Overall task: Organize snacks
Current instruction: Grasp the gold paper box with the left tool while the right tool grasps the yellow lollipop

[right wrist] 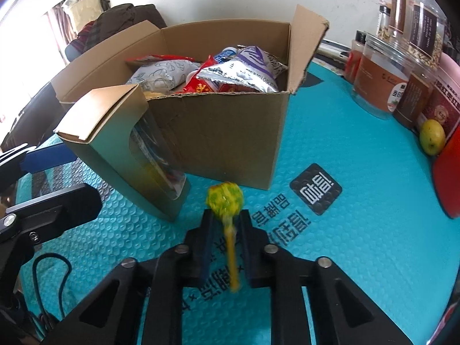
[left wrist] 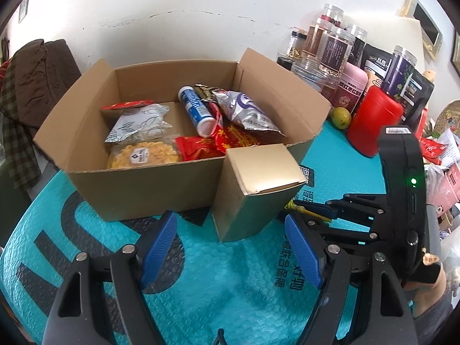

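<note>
An open cardboard box (left wrist: 143, 189) (right wrist: 230, 132) stands on the teal mat and holds several snack bags and a blue-and-white tube (left wrist: 195, 109). A small gold carton (left wrist: 253, 189) (right wrist: 115, 149) with a clear window stands against its front. My left gripper (left wrist: 230, 244) is open and empty, just in front of the gold carton. My right gripper (right wrist: 225, 221) is shut on the stick of a yellow-green lollipop (right wrist: 224, 198), held low over the mat near the box's corner; in the left wrist view it shows to the right of the gold carton (left wrist: 325, 211).
Jars, tins and pouches crowd the right side (left wrist: 339, 54) (right wrist: 382, 74), with a red canister (left wrist: 373, 118) and a green fruit (left wrist: 341, 117) (right wrist: 432, 136). Brown clothing lies on a chair at the left (left wrist: 37, 77). The teal bubble mat (right wrist: 359, 230) covers the table.
</note>
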Demonstrator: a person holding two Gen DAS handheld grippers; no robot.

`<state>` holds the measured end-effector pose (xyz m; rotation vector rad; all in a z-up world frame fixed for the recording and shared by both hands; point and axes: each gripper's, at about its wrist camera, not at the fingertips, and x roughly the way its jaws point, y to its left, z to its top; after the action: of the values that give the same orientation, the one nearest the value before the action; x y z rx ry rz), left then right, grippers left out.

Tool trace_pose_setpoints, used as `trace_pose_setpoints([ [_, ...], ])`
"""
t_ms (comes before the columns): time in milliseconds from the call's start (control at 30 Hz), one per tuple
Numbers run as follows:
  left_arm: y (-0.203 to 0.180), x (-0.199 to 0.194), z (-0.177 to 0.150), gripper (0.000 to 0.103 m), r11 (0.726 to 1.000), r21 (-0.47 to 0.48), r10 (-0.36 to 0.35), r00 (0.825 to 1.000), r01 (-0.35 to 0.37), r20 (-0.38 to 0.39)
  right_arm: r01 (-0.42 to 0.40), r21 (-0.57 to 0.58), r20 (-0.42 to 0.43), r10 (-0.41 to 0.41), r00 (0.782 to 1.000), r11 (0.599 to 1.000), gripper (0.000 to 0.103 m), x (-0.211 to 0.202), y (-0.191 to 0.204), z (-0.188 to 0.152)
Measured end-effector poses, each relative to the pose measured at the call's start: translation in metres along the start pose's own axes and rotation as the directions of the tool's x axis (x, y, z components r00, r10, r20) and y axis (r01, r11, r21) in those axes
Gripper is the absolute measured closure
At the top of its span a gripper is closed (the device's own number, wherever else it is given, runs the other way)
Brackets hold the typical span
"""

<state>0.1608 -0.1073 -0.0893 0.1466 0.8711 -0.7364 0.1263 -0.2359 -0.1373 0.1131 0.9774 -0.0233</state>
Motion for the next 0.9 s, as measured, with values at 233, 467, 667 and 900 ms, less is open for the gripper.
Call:
trace_pose_setpoints([
  [233,-0.012,0.011,0.005,0.025,1.000,0.000,0.009,1.000,-0.009,0.001,0.004,0.037,0.041,-0.006,0.999,0.999,0.088,-0.018,-0.012,-0.001],
  [467,-0.023,0.022,0.010,0.025,0.997,0.021,0.068,0.997,-0.068,0.021,-0.024,0.061,0.030,0.022,0.999,0.998,0.087,-0.014,-0.019,-0.005],
  [667,-0.020,0.028,0.013,0.053,0.997,-0.001,0.081,0.996,-0.081,0.028,-0.072,0.090,0.009,0.072,0.997,0.993,0.059,-0.008,-0.022,-0.008],
  [900,-0.013,0.020,0.007,0.059,0.997,-0.003,0.078,0.997,-0.078,0.026,-0.077,0.098,0.015,0.076,0.997,0.992,0.059,-0.006,-0.022,-0.002],
])
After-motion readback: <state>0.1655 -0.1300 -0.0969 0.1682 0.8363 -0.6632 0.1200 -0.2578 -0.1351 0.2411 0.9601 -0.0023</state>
